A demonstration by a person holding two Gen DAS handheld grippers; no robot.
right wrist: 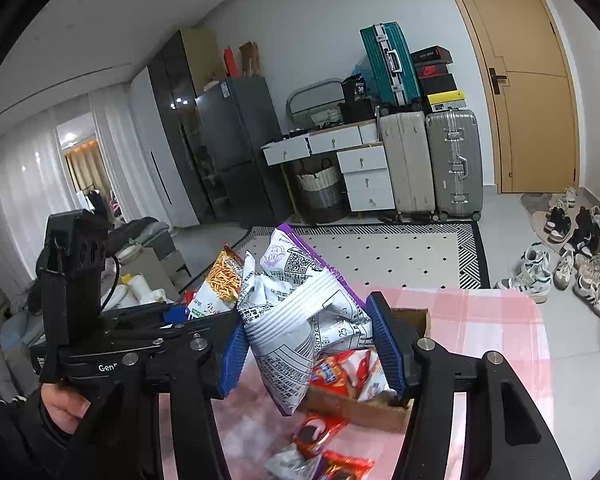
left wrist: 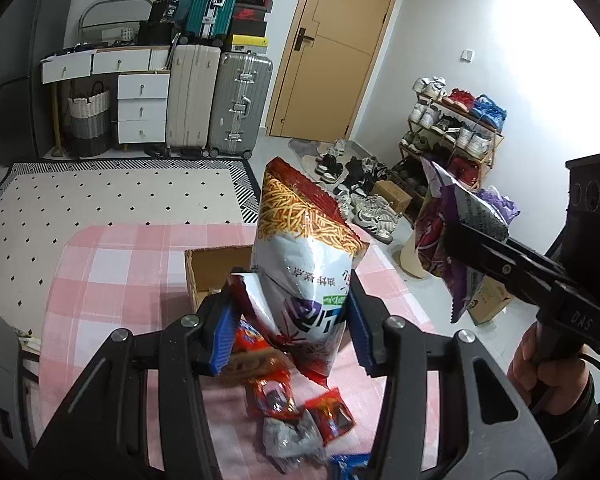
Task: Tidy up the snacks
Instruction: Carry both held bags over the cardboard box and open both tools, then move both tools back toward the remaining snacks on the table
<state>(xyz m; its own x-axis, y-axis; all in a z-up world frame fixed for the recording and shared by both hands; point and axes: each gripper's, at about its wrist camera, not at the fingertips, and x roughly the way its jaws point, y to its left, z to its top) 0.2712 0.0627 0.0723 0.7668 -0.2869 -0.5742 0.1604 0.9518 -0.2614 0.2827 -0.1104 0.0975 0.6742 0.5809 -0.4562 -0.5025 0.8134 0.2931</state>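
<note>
**Holding one snack bag in each gripper above the table**

Tilting both grippers a little downward, I hold them side by side over the pink checked tablecloth (left wrist: 112,264). My left gripper (left wrist: 290,322) is clamped on the lower part of a white and red bag of fried sticks (left wrist: 300,240), which stands up between the blue pads (left wrist: 360,320), clear of the table. My right gripper (right wrist: 314,340) is clamped on a crumpled white and purple bag (right wrist: 296,312), also lifted. My right hand (left wrist: 540,368) grips its handle at the edge of the left view. Below the bags sits an open cardboard box (right wrist: 364,412) with red packets inside, and several small red packets (left wrist: 292,400) lie loose on the cloth just in front of it.
</note>
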